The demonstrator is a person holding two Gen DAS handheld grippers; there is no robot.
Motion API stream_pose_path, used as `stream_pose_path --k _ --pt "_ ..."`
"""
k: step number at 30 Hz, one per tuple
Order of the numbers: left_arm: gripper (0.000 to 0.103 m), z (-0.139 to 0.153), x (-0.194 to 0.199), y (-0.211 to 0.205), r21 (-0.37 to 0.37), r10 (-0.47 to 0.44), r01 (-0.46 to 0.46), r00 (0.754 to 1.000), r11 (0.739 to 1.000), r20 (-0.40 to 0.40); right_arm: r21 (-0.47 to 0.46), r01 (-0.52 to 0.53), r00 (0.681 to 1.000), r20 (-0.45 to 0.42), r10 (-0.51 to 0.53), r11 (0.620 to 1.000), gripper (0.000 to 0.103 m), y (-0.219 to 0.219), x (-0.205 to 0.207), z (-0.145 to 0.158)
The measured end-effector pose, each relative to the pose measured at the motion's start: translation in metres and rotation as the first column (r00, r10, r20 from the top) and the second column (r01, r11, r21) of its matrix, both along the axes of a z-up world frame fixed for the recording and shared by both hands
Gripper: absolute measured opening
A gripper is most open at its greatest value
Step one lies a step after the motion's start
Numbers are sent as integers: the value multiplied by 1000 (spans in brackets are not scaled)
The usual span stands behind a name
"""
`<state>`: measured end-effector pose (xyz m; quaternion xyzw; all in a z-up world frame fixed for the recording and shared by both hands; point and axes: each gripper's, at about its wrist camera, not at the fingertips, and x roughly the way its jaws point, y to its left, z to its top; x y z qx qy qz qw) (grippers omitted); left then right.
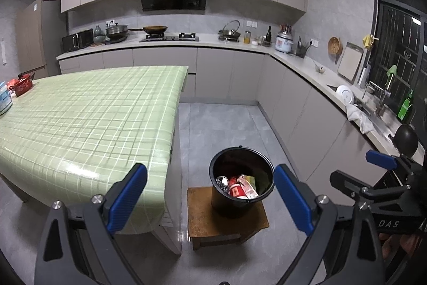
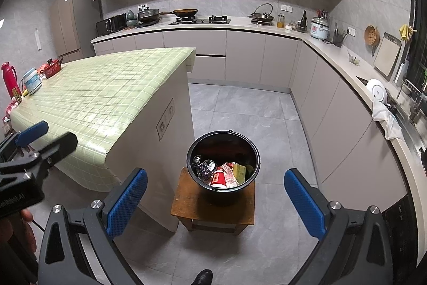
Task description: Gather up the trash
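On a wooden stool (image 2: 213, 207), at 12 o'clock from both wide-open, empty grippers (image 1: 210, 200) (image 2: 216, 202), a black bucket (image 2: 222, 164) holds a red cup (image 2: 217, 178), wrappers (image 2: 230, 174) and perhaps crushed cans (image 2: 208, 164).

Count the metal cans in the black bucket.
2, both at the left side of the bucket on the stool: one open-topped can, one smaller can behind-left. Others may be buried under wrappers.

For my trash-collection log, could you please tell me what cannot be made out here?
- Bucket bottom, both views: trash covers it.
- Items at the table's far left end, left wrist view: cut off by the edge.
- Stool legs, both views: mostly under its seat.
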<state>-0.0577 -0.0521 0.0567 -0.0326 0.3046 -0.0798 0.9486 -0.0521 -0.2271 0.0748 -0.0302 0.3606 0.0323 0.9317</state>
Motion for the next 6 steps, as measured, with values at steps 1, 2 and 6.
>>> stream_pose_path --k 1,2,6 --pt "97 0 0 1 -2 -2 2 1000 1000 7 0 2 1000 0 -2 1000 103 -1 0 0" --pt "97 1 0 2 -6 -1 1 1000 1000 12 -1 3 1000 -1 -3 1000 103 -1 1 0" --pt "97 -2 2 3 -17 -3 3 1000 1000 4 -5 8 1000 -2 -8 1000 103 -1 2 1"
